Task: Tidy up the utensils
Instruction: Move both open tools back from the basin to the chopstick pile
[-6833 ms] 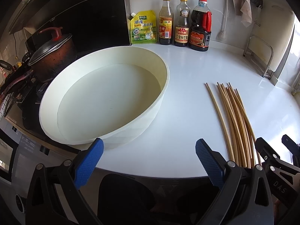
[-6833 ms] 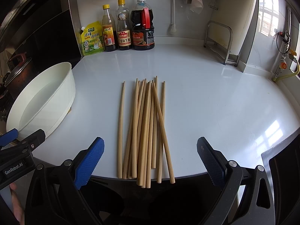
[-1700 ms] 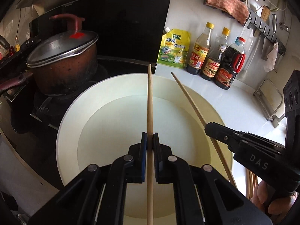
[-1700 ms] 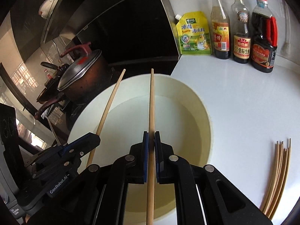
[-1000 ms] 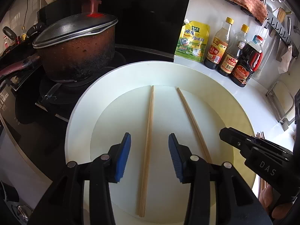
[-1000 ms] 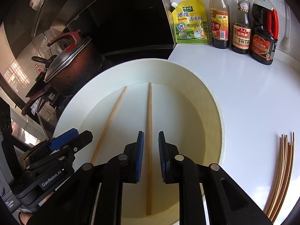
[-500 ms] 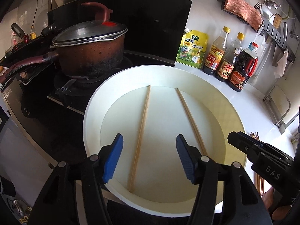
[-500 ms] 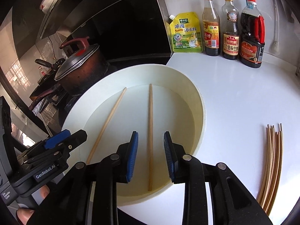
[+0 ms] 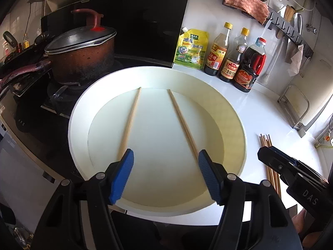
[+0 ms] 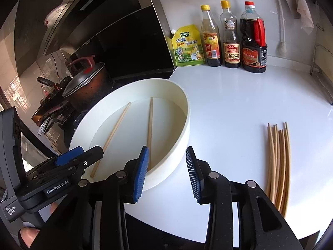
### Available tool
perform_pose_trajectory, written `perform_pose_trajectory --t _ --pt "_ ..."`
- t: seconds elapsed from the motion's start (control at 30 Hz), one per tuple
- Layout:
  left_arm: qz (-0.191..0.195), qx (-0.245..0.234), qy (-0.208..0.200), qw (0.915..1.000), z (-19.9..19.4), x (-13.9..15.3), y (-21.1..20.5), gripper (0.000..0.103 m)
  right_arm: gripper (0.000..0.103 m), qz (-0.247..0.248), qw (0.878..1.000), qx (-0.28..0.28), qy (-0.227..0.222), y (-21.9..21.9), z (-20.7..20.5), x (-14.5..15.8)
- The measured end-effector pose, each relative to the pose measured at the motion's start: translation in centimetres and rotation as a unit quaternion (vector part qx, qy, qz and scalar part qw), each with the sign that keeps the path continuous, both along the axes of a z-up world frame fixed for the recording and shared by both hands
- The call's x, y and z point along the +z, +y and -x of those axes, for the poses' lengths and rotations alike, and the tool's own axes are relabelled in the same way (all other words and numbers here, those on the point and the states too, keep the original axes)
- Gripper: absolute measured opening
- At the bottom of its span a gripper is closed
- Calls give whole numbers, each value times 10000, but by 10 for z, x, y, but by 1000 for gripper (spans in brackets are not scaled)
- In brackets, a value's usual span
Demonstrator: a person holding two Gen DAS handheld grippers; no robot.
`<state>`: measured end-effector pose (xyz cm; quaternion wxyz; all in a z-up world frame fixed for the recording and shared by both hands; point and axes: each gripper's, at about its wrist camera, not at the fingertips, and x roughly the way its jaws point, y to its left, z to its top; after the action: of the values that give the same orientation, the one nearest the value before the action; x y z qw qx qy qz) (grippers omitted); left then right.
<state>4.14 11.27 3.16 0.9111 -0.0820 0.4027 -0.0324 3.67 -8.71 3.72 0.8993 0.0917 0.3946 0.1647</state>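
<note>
**Now back to the pile, one stick per gripper**

Left wrist view: left gripper (image 9: pixel 165 174) has nothing between its opening jaws; two chopsticks (image 9: pixel 130 123) lie apart in the basin (image 9: pixel 239 123).

Right wrist view: right gripper (image 10: pixel 167 173), jaws opening and empty, hangs over the basin's near rim. Best to swing both to the pile (image 10: pixel 278 162) on the counter (image 10: pixel 229 108), nipping single sticks near their ends.

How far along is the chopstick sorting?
Done: two chopsticks lie in the white basin, apart from each other. In hand: nothing; the left gripper and right gripper are both empty, jaws opening. Left: the bundle of chopsticks on the counter, so most of it.
</note>
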Motion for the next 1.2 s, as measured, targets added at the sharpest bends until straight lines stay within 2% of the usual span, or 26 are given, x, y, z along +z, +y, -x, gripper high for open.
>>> perform_pose_trajectory --t 0.23,0.7,1.2 --pt "-23 -301 -109 9995 6 10 -31 67 40 -81 9995 -258 -179 -34 19 12" --pt "-83 -1047 -76 9944 14 10 -110 68 46 -62 9962 -871 -47 -108 42 -6" --pt "-214 -1295 57 9913 9 0 -161 73 49 -95 9924 -1222 66 -167 45 -21"
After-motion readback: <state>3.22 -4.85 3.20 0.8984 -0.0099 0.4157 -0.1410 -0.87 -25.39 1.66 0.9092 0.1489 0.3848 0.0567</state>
